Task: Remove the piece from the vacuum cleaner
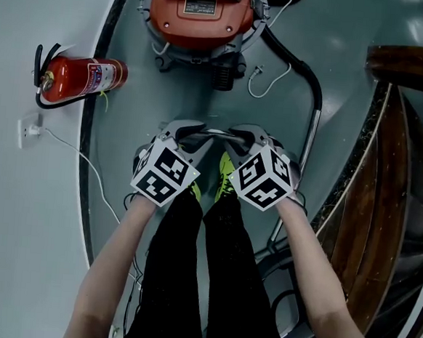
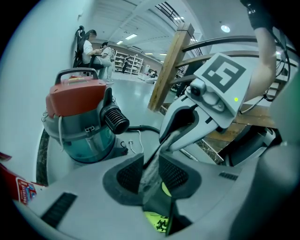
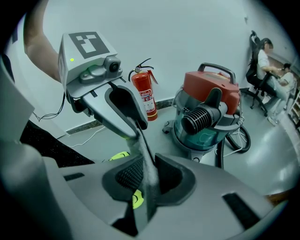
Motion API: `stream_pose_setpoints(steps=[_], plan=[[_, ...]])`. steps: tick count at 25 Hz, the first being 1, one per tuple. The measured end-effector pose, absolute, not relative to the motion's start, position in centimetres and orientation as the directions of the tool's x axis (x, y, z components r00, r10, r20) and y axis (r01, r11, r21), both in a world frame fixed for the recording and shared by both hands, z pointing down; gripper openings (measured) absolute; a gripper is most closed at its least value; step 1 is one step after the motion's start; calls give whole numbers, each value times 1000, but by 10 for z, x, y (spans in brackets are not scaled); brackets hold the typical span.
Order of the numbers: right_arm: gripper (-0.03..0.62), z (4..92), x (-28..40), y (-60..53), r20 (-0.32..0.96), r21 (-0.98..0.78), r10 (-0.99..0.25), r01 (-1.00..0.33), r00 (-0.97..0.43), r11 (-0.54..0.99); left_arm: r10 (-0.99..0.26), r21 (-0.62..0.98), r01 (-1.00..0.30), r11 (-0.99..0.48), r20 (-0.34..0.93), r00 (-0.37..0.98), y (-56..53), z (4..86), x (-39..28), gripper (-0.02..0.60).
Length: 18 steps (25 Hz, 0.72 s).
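The vacuum cleaner [image 1: 202, 14] has a red lid and a teal drum, and it stands on the floor ahead of me. Its ribbed black hose inlet [image 3: 201, 117] faces my grippers. A thin flat grey piece [image 2: 152, 164] spans the gap between both grippers, held well clear of the vacuum. My left gripper [image 1: 192, 137] is shut on one end of it. My right gripper [image 1: 236, 139] is shut on the other end. The two grippers sit tip to tip above my feet. The piece [image 3: 145, 154] runs from my right jaws up into the left gripper [image 3: 129, 117].
A red fire extinguisher [image 1: 80, 78] lies on the floor at the left, near a wall socket [image 1: 29, 130] with a white cable. The black hose and metal tube [image 1: 315, 100] run down the right side. A wooden stair [image 1: 390, 215] stands at the far right. People sit in the background [image 2: 91, 47].
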State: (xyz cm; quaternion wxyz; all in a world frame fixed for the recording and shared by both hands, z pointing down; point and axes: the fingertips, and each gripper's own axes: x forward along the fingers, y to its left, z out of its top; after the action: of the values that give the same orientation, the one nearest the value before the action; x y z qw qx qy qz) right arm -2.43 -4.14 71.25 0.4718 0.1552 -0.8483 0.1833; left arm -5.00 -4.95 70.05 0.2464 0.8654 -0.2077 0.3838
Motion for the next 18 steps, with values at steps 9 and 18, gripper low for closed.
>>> stream_pose_setpoints(steps=[9,18], plan=[[72,701,-24,-54,852,-133,-111,-417,-511,899,-223,214,-569,-794,768,600,-61,687,-50,106],[72,702,-31,-68,850,-70,-157,-403,-502,912,-261,189,-590,-785,762,592,-73,689,-57,106]])
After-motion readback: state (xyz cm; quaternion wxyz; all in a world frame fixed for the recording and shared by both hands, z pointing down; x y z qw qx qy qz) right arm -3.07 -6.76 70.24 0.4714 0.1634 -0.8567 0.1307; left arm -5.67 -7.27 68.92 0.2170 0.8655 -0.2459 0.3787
